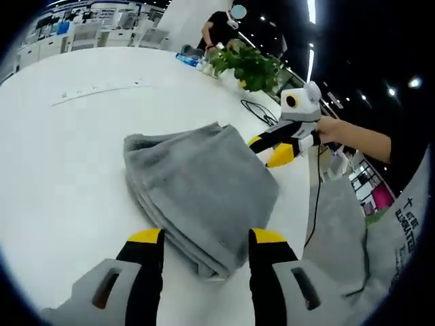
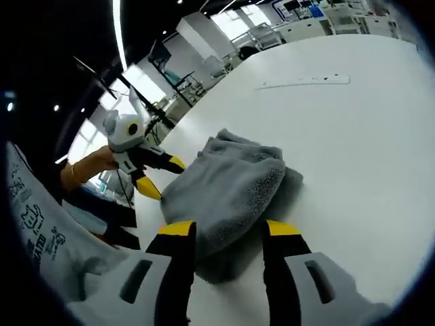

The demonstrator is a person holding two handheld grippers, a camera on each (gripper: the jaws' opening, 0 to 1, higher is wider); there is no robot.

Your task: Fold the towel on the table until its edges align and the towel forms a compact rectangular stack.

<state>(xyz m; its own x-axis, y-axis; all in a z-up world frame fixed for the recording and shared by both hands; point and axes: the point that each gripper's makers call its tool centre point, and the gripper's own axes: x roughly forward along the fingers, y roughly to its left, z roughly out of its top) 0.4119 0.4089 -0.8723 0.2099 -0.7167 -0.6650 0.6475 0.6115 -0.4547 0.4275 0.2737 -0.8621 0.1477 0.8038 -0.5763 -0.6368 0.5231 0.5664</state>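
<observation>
Your folded grey terry towel (image 1: 200,190) lies on the glossy white bench (image 1: 61,176). Both your left hand-held gripper (image 1: 206,238) and right hand-held gripper (image 2: 222,229) gape wide at its edge. Beyond the towel stands a leafy green plant (image 1: 248,64); no writing reads clearly.

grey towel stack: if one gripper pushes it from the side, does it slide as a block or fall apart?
Probably shears rather than slides as a block: the towel is soft terry in loose layers, with edges fanned at its near corner. It looks floppy, so a lift by one edge would likely unfold it. The table looks smooth, so the bottom layer may slide somewhat.
</observation>
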